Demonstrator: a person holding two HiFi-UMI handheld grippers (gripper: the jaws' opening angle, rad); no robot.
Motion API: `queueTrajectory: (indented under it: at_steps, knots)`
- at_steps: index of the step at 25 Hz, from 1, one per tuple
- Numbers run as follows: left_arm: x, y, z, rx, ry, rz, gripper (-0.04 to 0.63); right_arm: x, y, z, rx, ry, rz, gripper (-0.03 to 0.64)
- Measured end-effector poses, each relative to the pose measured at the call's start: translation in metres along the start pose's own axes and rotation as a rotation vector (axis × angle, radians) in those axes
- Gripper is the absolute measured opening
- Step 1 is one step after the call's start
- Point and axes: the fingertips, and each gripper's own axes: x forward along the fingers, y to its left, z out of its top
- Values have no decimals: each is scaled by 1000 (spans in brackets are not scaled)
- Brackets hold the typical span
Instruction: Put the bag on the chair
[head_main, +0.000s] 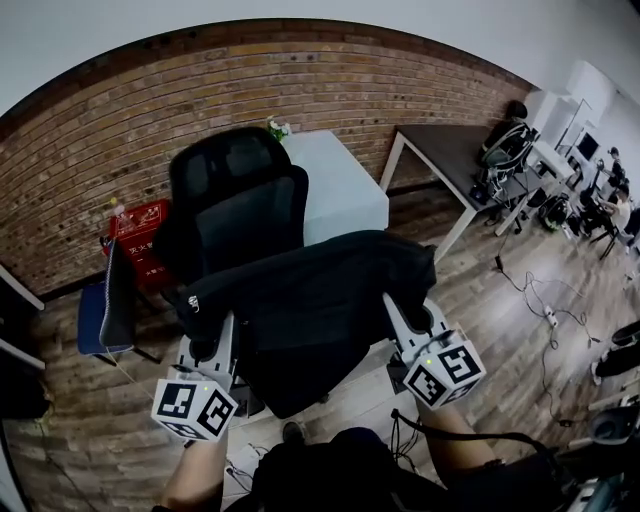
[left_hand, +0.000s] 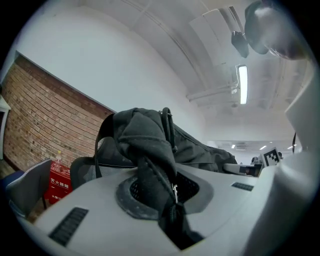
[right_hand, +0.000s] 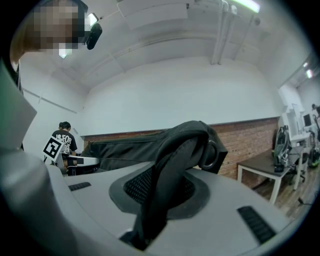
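Two grippers share the load: the left gripper (head_main: 207, 345) is clamped on a bunched fold at the left end of the black bag (head_main: 320, 290), and the right gripper (head_main: 408, 330) pinches a strap-like fold at its right end, so neither pair of jaws is spread. In each gripper view the dark fabric runs down between the pads and rises out over them. The bag hangs slung between the two grippers in front of the black office chair (head_main: 245, 195) and hides most of the seat in the head view. Whether its underside touches the seat cannot be told. The chair's backrest stands clear behind the bag, with a white table (head_main: 345, 190) and a brick wall (head_main: 380, 80) beyond. I judge the step in hand to be the carry to the chair, with the setting-down not yet done. The next move calls for bringing the bag squarely over the seat and lowering both ends together so it does not tip. The seat should take the weight before both pairs of jaws ease apart. Soft fabric set too near the front edge may sag and slide off, and an office chair may swivel if nudged.
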Motion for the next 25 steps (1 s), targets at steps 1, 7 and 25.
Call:
queueTrajectory:
  at_steps: [1,7,25]
  knots:
    - [1,4,0,-3,1,12,67,6,0,-1,-3,3,10,75]
    - [11,19,-3,2,-2,81,67,40,-8,-5,-4,18,77,75]
    - [62,24,-25,28,-53,362,66,139,-71,-16,-17,58,356,75]
